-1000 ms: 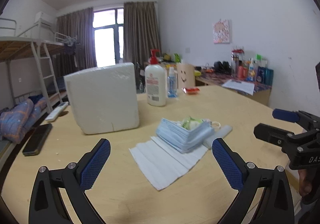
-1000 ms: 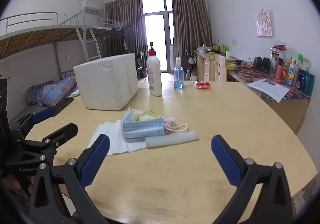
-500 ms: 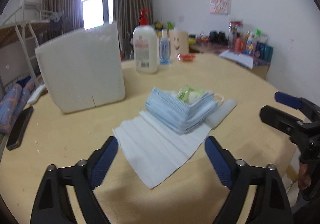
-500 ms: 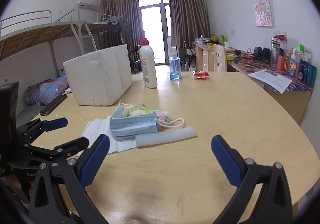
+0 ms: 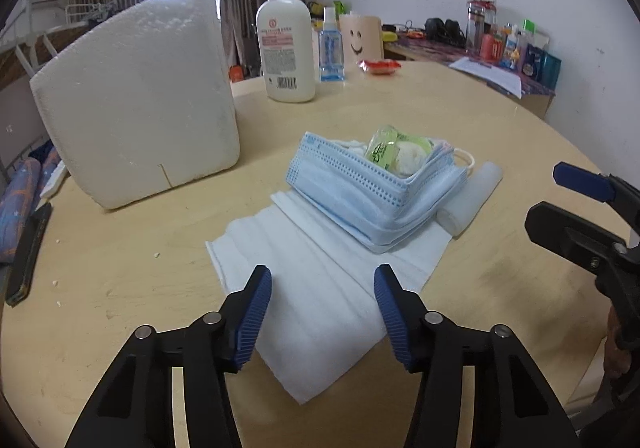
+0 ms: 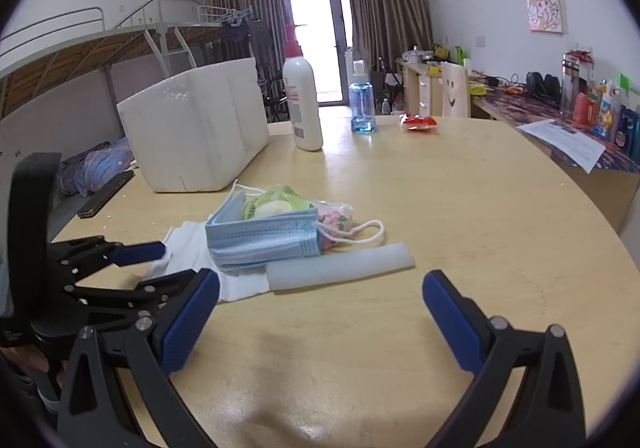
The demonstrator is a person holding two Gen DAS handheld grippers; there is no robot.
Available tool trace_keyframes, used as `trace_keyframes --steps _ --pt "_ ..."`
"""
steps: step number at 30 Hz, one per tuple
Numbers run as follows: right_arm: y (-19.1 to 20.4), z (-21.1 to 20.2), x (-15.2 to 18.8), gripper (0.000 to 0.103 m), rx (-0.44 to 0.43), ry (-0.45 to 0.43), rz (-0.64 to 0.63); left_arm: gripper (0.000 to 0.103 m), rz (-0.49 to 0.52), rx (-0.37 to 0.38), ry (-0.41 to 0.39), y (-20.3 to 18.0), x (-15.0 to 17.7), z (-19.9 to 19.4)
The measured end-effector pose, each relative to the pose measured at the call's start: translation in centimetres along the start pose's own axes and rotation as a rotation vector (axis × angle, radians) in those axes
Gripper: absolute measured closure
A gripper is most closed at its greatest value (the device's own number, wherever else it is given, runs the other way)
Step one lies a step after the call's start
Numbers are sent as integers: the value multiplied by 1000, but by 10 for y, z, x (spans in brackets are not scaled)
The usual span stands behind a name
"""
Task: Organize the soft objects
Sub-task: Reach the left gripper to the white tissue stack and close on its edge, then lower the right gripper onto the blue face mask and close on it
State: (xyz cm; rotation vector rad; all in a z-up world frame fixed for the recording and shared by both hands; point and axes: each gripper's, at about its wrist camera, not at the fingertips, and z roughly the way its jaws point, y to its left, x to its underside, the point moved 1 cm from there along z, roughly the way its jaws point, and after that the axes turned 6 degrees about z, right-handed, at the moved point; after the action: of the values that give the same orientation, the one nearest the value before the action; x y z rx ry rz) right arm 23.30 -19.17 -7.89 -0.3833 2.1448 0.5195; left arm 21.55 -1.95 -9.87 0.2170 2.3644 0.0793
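Your left gripper (image 5: 322, 302) sits low over the near edge of the white folded cloth (image 5: 320, 280), its blue pads (image 5: 252, 314) narrowed to a partial gap with the cloth showing between them and nothing pinched. A second ago those pads stood wide apart and the cloth lay well ahead of them; you have since moved forward and down and drawn the jaws in. Your right gripper (image 6: 320, 322) is spread wide over bare tabletop, holding nothing, and its opening has not changed over that second, though the pile now looks a little nearer to it.

The soft things lie together in the middle of the round wooden table (image 5: 480, 120). The cloth is spread flat; on its far part rests a stack of blue face masks (image 5: 372, 184), folded around a green-and-white packet (image 5: 396, 152). From the right wrist view a pink floral packet (image 6: 338, 218) sticks out beside the mask's white ear loop. A pale translucent tube (image 6: 340, 266) lies just beside the masks, touching the cloth's edge.

Behind the pile, to the left, stands a white foam box (image 5: 136, 100). Farther back are a white pump bottle (image 5: 285, 44) with a red top, a small blue spray bottle (image 5: 331, 48) and a red wrapper (image 5: 379, 66). A dark phone (image 5: 28, 252) lies at the table's left rim.

Around you is a dorm room: a loft bed (image 6: 100, 48) with a ladder, brown curtains (image 6: 384, 0) beside a bright balcony door, a cluttered desk (image 6: 560, 104) along the right wall, and a cartoon picture (image 6: 546, 6) above it.
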Motion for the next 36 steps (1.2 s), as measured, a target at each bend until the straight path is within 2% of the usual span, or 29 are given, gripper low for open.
trace_keyframes --steps 7,11,13,16,18,21,32,34,36 --pt "5 4 -5 0 -22 12 -26 56 -1 40 24 2 -2 4" --pt "12 8 -9 0 -44 19 -49 68 -1 48 26 4 -2 3" --pt "18 8 -11 0 -57 18 -64 70 1 47 20 3 -1 2" --pt "25 10 -13 0 -70 21 -85 82 4 55 13 4 -1 1" --pt "30 11 -14 0 -74 22 -95 98 -4 64 10 5 -1 1" --pt "34 13 -16 0 -90 30 -103 100 -27 103 -1 10 1 1" --pt "63 27 -20 1 -165 74 -153 100 -77 135 -22 24 12 -6" --pt "70 32 -20 3 -173 86 -166 100 -76 143 -28 25 13 -6" --pt "76 36 -19 15 -184 107 -180 100 -84 161 -30 26 14 -6"
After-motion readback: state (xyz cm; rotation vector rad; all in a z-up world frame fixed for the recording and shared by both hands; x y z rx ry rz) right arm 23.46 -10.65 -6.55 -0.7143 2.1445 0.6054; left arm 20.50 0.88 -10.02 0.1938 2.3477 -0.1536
